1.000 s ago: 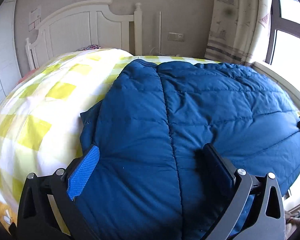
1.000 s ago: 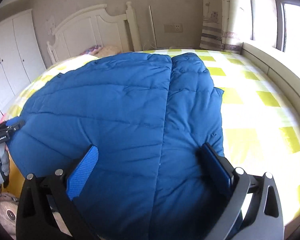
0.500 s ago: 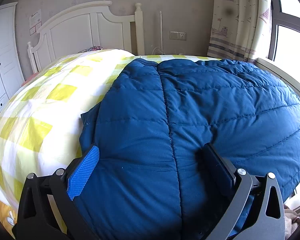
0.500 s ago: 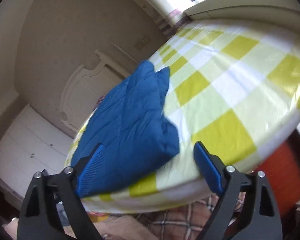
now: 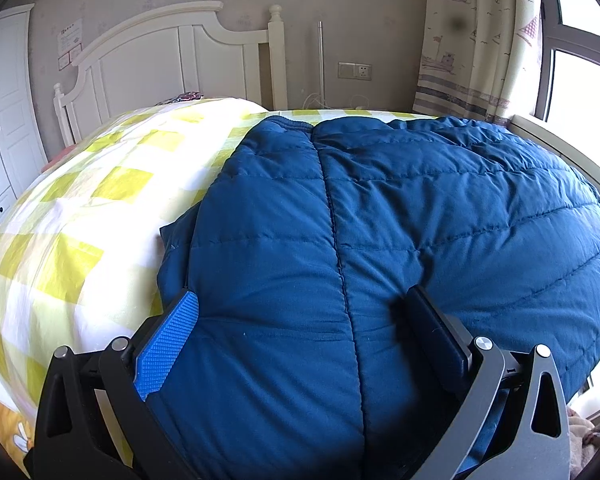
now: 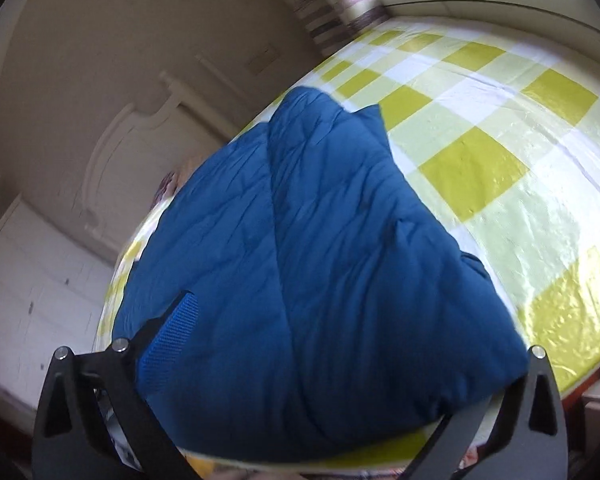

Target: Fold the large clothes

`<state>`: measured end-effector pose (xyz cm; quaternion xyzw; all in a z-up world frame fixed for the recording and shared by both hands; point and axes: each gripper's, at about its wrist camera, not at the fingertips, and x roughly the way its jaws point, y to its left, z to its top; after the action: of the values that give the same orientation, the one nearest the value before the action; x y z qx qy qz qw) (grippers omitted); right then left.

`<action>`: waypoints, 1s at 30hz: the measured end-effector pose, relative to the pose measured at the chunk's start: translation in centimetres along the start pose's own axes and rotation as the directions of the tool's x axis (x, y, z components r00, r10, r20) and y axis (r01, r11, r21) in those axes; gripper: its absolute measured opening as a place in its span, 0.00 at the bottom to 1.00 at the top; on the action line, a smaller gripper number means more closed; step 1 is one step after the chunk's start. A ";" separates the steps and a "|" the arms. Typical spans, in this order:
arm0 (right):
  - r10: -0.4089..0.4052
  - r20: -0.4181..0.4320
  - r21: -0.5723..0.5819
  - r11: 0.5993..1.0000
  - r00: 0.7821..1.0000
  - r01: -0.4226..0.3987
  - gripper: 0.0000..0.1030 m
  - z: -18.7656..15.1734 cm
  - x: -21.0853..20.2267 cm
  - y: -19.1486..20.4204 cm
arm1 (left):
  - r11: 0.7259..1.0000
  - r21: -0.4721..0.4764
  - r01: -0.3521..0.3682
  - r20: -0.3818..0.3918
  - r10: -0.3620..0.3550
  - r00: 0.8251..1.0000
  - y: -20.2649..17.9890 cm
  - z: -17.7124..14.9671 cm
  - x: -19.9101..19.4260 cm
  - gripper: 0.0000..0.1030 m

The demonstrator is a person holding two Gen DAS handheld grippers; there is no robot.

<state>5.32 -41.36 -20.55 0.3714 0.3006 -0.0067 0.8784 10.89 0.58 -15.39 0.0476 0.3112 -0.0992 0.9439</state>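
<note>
Blue quilted puffer jacket [image 5: 380, 240] lay spread on the yellow-checked bedsheet [image 5: 80, 216]; left gripper [image 5: 300, 320] and right gripper [image 6: 324, 340], its jaws just widened, both gaped over the jacket's hem, clasping nothing

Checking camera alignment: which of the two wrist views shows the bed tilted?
The right wrist view: there the checked bedsheet and blue padded jacket slant diagonally. In the left wrist view the jacket and headboard sit level.

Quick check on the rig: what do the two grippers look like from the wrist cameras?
Both match. The left gripper has black angular linkage arms with silver pivot pins, and fingers faced with bright blue textured pads. The right gripper shows the same black frame, silver pins and one blue pad; its other finger is hidden behind the jacket. No cables or sleeves visible.
</note>
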 end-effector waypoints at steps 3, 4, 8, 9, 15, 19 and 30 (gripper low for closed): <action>0.034 0.034 -0.025 0.999 0.999 -0.033 0.71 0.4 0.8 0.1 | 1.000 -0.004 0.002 0.002 -0.002 1.000 -0.1 -0.1 0.0 0.96; 0.083 0.053 0.012 0.996 0.995 -0.084 0.52 0.3 0.5 -0.7 | 1.000 -0.005 0.000 -0.003 0.000 1.000 0.0 0.0 -0.1 0.96; 0.281 0.137 0.054 0.955 0.950 -0.290 0.27 -0.6 -2.2 -3.4 | 1.000 -0.006 -0.010 -0.080 0.010 0.997 -0.5 1.1 -0.9 0.95; 0.303 0.148 0.044 0.949 0.941 -0.313 0.27 -1.0 -3.0 -3.6 | 1.000 -0.013 -0.005 -0.092 0.003 0.996 -0.6 1.6 -1.2 0.95; 0.398 0.233 -0.029 0.915 0.888 -0.402 0.26 -1.6 -6.1 -2.9 | 0.997 0.035 0.071 -0.016 -0.070 0.997 -4.8 7.1 -3.1 0.95; 0.414 0.256 -0.083 0.910 0.874 -0.406 0.26 -1.7 -7.2 -1.8 | 0.994 0.096 0.058 -0.047 -0.053 0.997 -9.2 10.5 0.8 0.95; 0.364 0.252 -0.396 0.884 0.897 -0.248 0.24 -1.3 -9.0 8.2 | 0.991 0.090 0.102 -0.040 -0.099 0.994 -6.2 10.1 -0.3 0.95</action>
<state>-0.82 -36.48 -11.08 0.2446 0.0875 0.1279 0.9572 15.14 -6.97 -7.34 0.0768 0.3250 -0.1601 0.9289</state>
